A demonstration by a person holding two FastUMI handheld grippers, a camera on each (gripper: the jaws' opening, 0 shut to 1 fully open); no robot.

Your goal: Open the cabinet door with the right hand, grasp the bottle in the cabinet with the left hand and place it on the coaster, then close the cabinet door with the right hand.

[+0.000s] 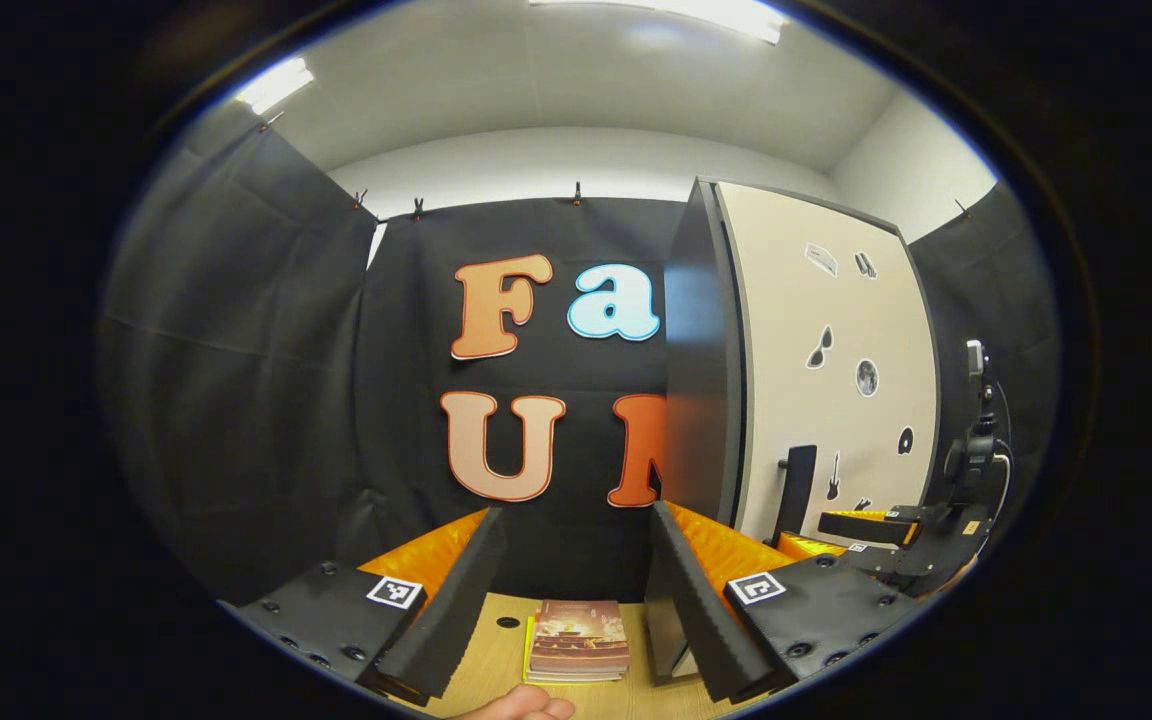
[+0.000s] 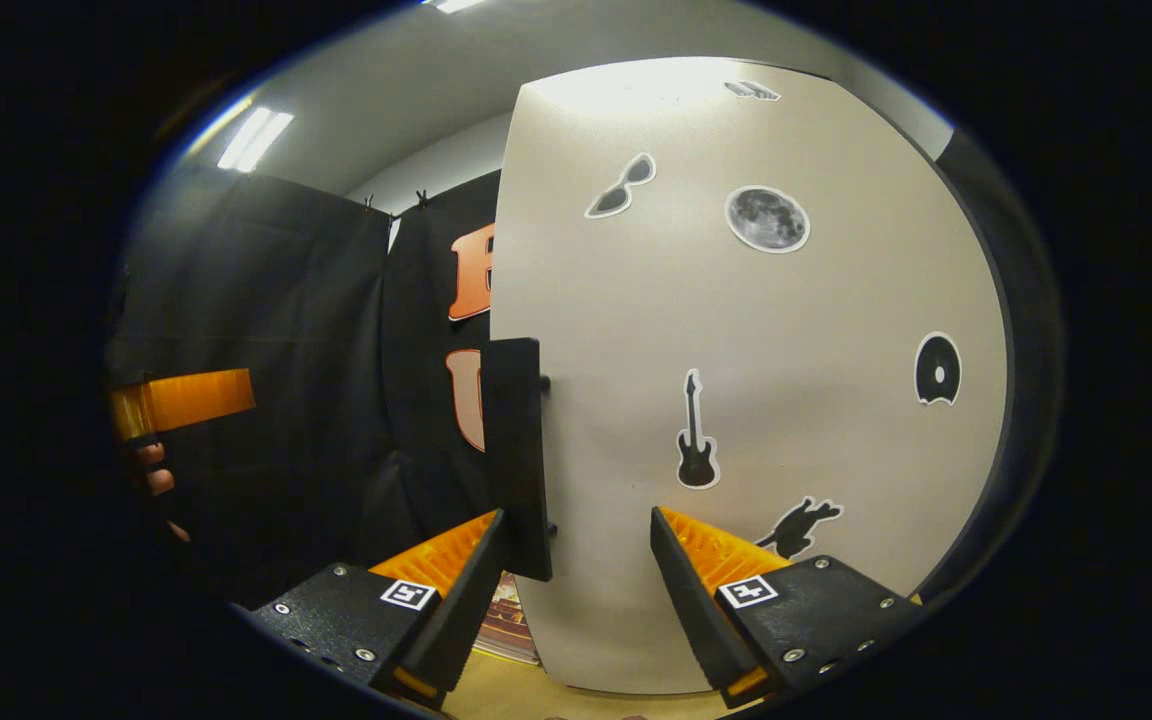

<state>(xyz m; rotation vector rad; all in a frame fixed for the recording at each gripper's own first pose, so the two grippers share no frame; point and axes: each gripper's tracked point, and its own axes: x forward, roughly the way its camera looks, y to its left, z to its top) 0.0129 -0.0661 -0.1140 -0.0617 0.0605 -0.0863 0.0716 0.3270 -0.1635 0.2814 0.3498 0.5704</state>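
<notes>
Two grippers were in play, and we took the cabinet door (image 2: 756,400) as our landmark. The door stood closed, its pale face dotted with small stickers. Its dark handle (image 2: 519,455) ran upright along the door's left edge, long axis vertical.

In the right gripper view, the right gripper (image 2: 576,590) hung just in front of the door with its jaws spread and nothing between them. The handle lay slightly left of the midline between the fingers, close to the left finger, and whether it touched that finger we could not tell. We judged the coming move to depend on this offset: the gripper needed to shift left and forward so that both fingers could straddle the upright bar before any pull.

In the left gripper view, the left gripper (image 1: 576,610) also stood open and empty, well to the left of the door and farther from the handle than the right gripper. It pointed at the booth wall, with a stack of booklets (image 1: 578,640) on the wooden table (image 1: 496,655) below it.

That view alone showed the cabinet's dark side panel (image 1: 701,350) and the right gripper beside the door. The bottle stayed hidden, presumably behind the closed door, and we could not pick out a coaster.
</notes>
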